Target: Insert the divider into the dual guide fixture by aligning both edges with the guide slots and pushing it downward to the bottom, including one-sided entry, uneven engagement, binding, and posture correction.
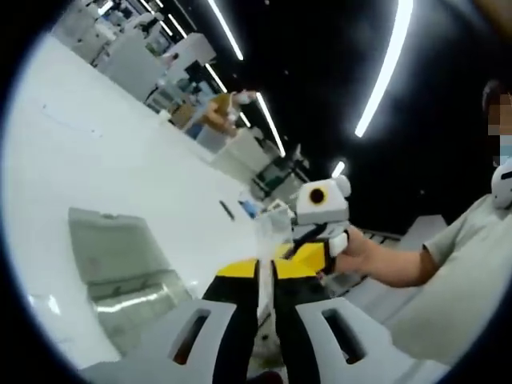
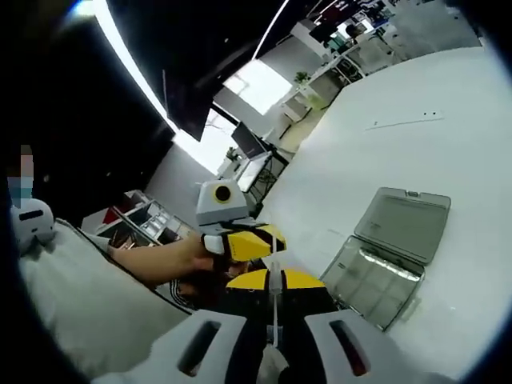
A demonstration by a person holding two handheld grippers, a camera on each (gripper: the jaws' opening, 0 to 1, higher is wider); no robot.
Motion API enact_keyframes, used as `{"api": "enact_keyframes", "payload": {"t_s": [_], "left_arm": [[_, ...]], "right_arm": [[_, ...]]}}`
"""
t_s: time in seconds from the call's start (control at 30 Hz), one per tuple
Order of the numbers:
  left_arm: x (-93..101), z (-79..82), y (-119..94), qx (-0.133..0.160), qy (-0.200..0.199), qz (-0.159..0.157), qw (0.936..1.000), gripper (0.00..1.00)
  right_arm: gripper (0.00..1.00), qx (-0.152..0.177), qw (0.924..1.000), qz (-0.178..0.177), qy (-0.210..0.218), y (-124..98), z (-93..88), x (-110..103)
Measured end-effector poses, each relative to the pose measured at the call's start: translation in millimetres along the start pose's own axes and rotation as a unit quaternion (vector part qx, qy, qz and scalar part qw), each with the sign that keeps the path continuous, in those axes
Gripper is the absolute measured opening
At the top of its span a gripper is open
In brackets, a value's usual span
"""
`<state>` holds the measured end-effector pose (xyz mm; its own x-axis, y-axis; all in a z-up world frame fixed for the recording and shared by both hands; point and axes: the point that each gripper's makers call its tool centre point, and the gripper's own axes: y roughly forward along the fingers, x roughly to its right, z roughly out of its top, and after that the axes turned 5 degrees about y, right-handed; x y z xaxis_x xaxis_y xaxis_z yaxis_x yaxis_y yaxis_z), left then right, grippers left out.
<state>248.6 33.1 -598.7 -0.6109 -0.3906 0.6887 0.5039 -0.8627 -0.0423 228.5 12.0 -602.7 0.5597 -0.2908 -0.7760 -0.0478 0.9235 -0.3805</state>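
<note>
- As both pairs of tongs pinch the thin clear divider (image 2: 274,298), I judge it light, stiff, slippery; hold near its edges.
- Open clear box (image 2: 392,256) lies at three o'clock on the white tabletop (image 2: 448,96).
- Left tongs (image 1: 266,276) closed on it, right tongs (image 2: 274,282) too.

The table (image 2: 448,96) presents a smooth, matt white surface with a faint sheen. The organiser box (image 2: 392,256) is clear, glossy plastic — its open lid (image 2: 404,224) looks greyer and slightly frosted, and the compartment walls catch bright highlights. The left gripper (image 1: 264,276) has matt black jaws tipped with yellow pads of smooth plastic; its lower body is light grey moulded plastic, matt. The right gripper (image 2: 274,280) is finished alike. The divider (image 2: 274,308) between its jaws appears to be thin translucent plastic — the view is too blurred to confirm. The person's sleeve (image 1: 456,248) is soft, matt grey cloth.
</note>
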Motion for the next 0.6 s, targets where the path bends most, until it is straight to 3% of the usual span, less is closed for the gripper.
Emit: {"api": "enact_keyframes", "payload": {"t_s": [0.17, 0.37, 0.47, 0.6], "left_arm": [[-9.7, 4.5, -6, 0.008, 0.022, 0.023, 0.9995, 0.03], [-22.4, 2.2, -11, -0.014, 0.083, 0.061, 0.9946, 0.04], [-32.9, -1.4, -16, -0.035, 0.13, 0.092, 0.9867, 0.04], [-39.3, -6.0, -18, -0.056, 0.156, 0.111, 0.9799, 0.07]], "right_arm": [[0.0, -0.012, 0.9993, -0.035, 0.005, -1, -1.2, 7], [0.0, -0.023, 0.9956, -0.091, 0.006, -2, -0.7, 23], [0.0, -0.029, 0.9922, -0.121, 0.01, -4, -1.1, 34], [0.0, -0.026, 0.9897, -0.139, 0.02, -4, -1.2, 42]]}}
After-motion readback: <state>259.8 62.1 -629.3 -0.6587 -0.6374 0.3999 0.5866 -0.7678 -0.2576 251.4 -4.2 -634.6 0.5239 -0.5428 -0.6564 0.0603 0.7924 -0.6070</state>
